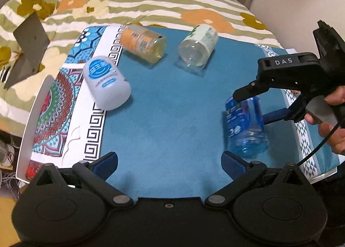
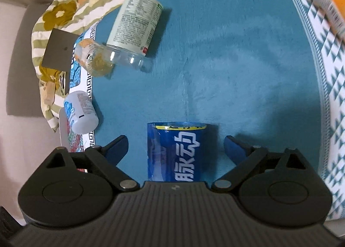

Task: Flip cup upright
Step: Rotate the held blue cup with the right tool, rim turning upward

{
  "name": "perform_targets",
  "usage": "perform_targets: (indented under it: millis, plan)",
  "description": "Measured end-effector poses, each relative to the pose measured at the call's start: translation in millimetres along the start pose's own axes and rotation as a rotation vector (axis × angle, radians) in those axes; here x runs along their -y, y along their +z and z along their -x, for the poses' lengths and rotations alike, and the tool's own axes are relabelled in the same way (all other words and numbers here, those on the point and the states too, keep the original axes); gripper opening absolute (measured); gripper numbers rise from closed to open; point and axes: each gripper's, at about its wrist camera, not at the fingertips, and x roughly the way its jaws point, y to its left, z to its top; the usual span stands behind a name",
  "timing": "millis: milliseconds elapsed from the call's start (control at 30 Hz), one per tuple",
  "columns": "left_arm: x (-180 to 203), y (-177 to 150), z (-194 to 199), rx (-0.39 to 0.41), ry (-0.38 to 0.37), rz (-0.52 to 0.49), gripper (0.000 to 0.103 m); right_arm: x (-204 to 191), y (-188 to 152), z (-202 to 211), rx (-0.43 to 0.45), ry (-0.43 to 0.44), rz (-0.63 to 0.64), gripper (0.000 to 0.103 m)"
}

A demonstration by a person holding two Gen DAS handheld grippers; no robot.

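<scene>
While the blue cup [image 2: 175,153] lies on its side on the teal mat [image 1: 172,117], we hold our right claw [image 2: 175,150] spread wide with one blue pad on either side of it, neither pad touching the wall; the cup sits at about six o'clock in the right wrist view, and at four o'clock in the left wrist view, where the right claw [image 1: 250,104] comes in over it from three o'clock. We judge this straddle is set up so that closing would pinch the cup across its width, which would let us swing it onto its base; the thin clear plastic will probably flex, so a gentle squeeze seems wise.

Our left claw [image 1: 170,160] is also released and grasps nothing; it hovers at six o'clock over bare mat, likely kept back to leave the right side room.

Three other cups lie tipped over on the mat: the white cup [image 1: 106,83] at nine o'clock near the patterned border, the orange cup [image 1: 142,41] at eleven o'clock, and the clear cup [image 1: 197,45] at twelve to one o'clock, all well apart from the blue one. The mat seems to rest on a board over a floral quilt [image 1: 151,5].
</scene>
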Motion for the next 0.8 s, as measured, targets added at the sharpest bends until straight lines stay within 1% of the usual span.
perform_targets:
  millis: [67,167,200,233,267,367,567,633,700,733,800]
  plan:
    - [-5.6,0.0,-2.3,-0.004,-0.002,0.011,0.103,0.9,-0.6,-4.2,-0.001,-0.002,-0.014,0.103]
    - [-13.2,1.1,-4.0,-0.007,-0.007,0.027,0.103,2.5,-0.8,-8.8,-0.008,-0.004,-0.031,0.095]
    - [-15.4,1.3,-4.5,-0.007,-0.008,0.032,0.103,3.6,-0.8,-9.6,-0.010,-0.004,-0.036,0.090]
    - [-17.2,1.5,-4.5,-0.006,-0.009,0.037,0.103,4.9,-0.8,-10.9,-0.013,-0.002,-0.042,0.082]
    - [-18.4,1.8,-3.9,-0.005,-0.010,0.040,0.103,6.3,-0.9,-12.1,-0.019,0.004,-0.047,0.079]
    - [-21.8,2.8,-3.8,-0.005,-0.010,0.044,0.103,9.8,-2.2,-11.7,-0.018,0.018,-0.063,0.078]
    - [-24.0,2.5,-2.8,-0.005,-0.014,0.040,0.103,7.8,-4.9,-6.2,-0.004,0.024,-0.049,0.076]
    - [-23.8,2.3,-0.6,-0.002,-0.015,0.036,0.103,3.3,-6.7,1.1,0.020,0.040,-0.042,0.076]
    - [-23.2,2.6,2.1,0.004,-0.015,0.034,0.103,-2.8,-9.1,13.3,0.066,0.059,-0.025,0.076]
    - [-23.5,2.2,3.8,0.008,-0.015,0.033,0.103,-6.1,-11.2,20.6,0.102,0.064,-0.012,0.076]
    - [-24.8,1.5,6.0,0.017,-0.015,0.036,0.103,-14.4,-19.1,35.5,0.207,0.060,0.029,0.076]
